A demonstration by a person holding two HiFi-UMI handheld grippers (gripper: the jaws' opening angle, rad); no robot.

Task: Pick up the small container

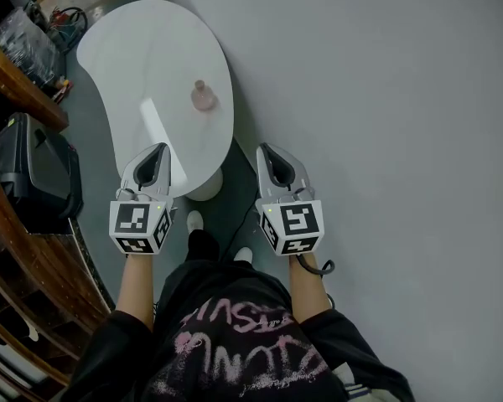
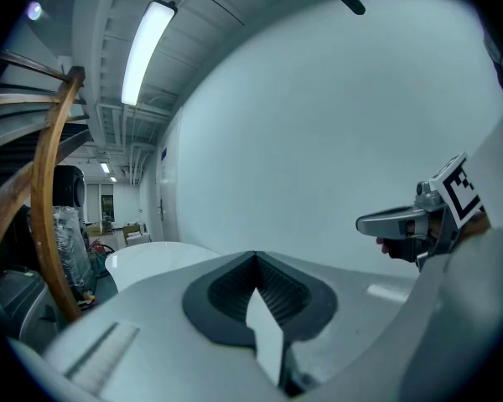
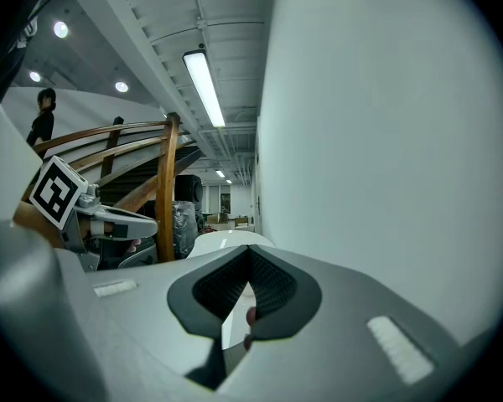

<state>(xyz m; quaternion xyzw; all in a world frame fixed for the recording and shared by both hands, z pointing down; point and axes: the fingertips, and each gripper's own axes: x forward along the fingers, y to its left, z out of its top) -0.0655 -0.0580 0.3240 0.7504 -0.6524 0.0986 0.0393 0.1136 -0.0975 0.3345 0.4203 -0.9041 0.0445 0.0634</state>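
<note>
While both grippers hang short of the white kidney-shaped worktop (image 1: 142, 40), which stands close beside the pale grey wall (image 1: 386, 99), we judge that the reach for the task's thing is not yet begun. Our grey left gripper with its black-and-white marker cube (image 1: 157, 153) has its jaws closed tip to tip on nothing, and our matching grey right gripper (image 1: 267, 153) has its jaws closed and empty too; each gripper's own view shows only the dark ribbed pads meeting at a point. The small pink rounded container with a narrow top (image 1: 203, 97) stands upright and alone on the nearer part of the worktop, towards its wall-side edge, well ahead of both grippers and roughly between their lines.

To do this well, we would choose one gripper and spread its jaws before it arrives, not over the container. We would come in low and level, straddle the wider body and not the narrow top, close gently, then lift straight up. The glossy worktop may let so light a thing skid or tip if one jaw touches first.

No label shows on the container. The cubes bear square patterns, not words. Pink lettering on our dark top is too warped to read.
</note>
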